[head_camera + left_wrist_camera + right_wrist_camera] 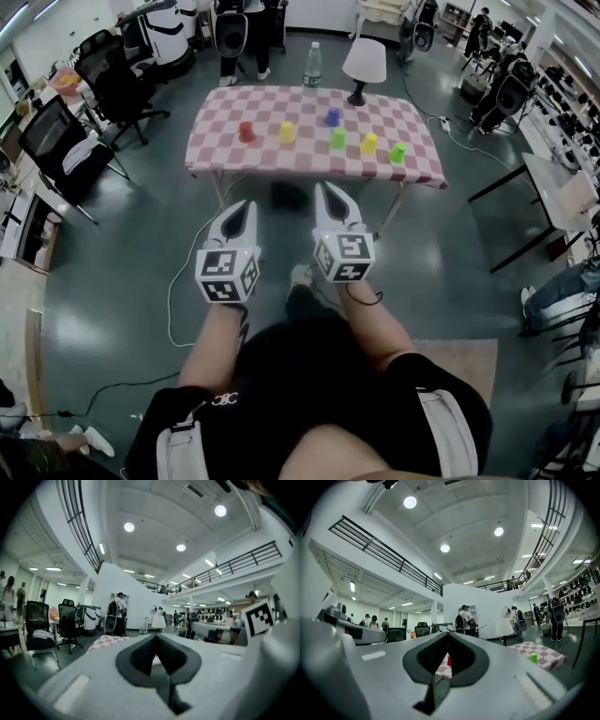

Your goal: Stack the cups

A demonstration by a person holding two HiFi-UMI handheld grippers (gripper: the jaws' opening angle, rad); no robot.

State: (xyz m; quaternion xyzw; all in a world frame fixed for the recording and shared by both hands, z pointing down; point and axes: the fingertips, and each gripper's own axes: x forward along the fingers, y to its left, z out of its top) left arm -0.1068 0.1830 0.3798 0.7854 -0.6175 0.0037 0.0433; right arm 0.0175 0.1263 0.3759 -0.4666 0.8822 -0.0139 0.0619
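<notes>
Cups (pixel 337 139), six, dot the far counter (pixel 217 148) in head view; right gripper view catches only red cup (pixel 449 660) and green cup (pixel 533 657). Left gripper (pixel 246 211) and right gripper (pixel 328 195), near, fingers pressed together, empty.

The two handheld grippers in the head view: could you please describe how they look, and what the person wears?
The left gripper and right gripper are white, tapering shells with dark inner pads. Each carries a cube of black-and-white square markers. The person wears black clothes with pale straps.
</notes>
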